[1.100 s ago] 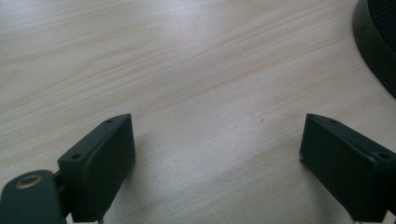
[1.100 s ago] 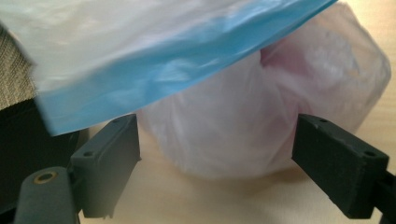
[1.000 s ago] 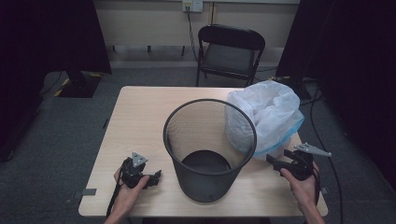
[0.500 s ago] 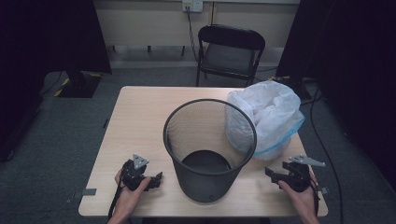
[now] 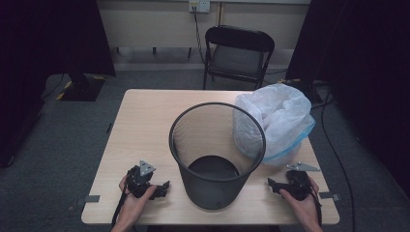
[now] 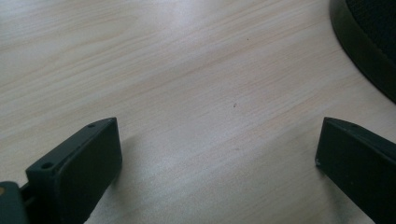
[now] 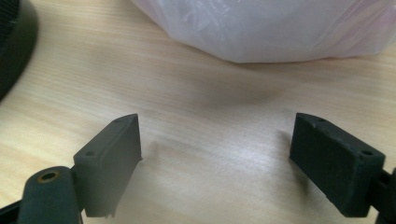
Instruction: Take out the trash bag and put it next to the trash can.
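honestly both grippers are just parked on the table (image 5: 145,121) right now. left gripper (image 5: 163,187) sits near-left of the black mesh bin (image 5: 216,154), jaws spread wide with nothing but bare wood between them. right gripper (image 5: 271,185) is at the near right, jaws also spread wide and empty, aimed at the white plastic bag (image 5: 275,121), which sits in a puffy heap on the far-right part of the table, touching the bin's right side. in the right gripper view the bag (image 7: 266,28) is just ahead of the jaws, not touched yet.

my guess is the bag goes into the bin as a liner. what could go wrong: that film is thin and slippery, so a pinch on a loose fold could slide off or grab only one layer. the bin looks light too, and with the bag leaning on it, a tug could drag or tip it if the left gripper isn't steadying the rim. also the bag hangs close to the right table edge, so a nudge could push it off.
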### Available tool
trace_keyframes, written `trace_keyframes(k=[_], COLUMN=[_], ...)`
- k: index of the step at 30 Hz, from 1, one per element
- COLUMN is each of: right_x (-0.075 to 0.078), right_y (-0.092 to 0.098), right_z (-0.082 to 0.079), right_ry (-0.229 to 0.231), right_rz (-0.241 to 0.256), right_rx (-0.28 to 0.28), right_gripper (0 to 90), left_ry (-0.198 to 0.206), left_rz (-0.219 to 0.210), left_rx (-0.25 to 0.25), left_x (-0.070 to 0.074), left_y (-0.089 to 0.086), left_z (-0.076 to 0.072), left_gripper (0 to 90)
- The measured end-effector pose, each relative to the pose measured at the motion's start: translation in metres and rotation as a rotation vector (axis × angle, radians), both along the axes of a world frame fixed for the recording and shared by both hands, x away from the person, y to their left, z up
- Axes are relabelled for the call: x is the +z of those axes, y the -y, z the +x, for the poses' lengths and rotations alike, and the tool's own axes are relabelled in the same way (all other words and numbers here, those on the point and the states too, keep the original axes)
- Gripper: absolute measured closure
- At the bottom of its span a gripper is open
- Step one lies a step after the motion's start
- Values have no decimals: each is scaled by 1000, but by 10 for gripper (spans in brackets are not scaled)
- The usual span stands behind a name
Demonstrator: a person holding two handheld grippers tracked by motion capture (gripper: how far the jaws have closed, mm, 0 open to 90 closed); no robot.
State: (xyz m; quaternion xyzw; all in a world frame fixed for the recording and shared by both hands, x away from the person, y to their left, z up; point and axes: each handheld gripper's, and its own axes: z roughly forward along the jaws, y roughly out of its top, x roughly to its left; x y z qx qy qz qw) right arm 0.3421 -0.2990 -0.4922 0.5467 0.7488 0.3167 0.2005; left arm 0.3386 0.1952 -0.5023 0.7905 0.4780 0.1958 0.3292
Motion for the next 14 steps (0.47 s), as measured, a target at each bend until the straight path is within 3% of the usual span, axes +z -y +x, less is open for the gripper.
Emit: trace_keyframes(k=[4, 7, 14], right_x=[-3, -7, -8], right_y=[-3, -3, -2], right_z=[0, -1, 0], right_ry=[31, 69, 71], right_rz=[-48, -36, -35], right_rx=[-6, -4, -4], right_gripper=[143, 121, 119], left_ry=[0, 1, 0], left_rz=[-1, 2, 4], left_rx=[-6, -17, -21], left_x=[0, 0, 0], left_y=[0, -1, -1], left_z=[1, 2, 3], left_gripper=[0, 0, 0])
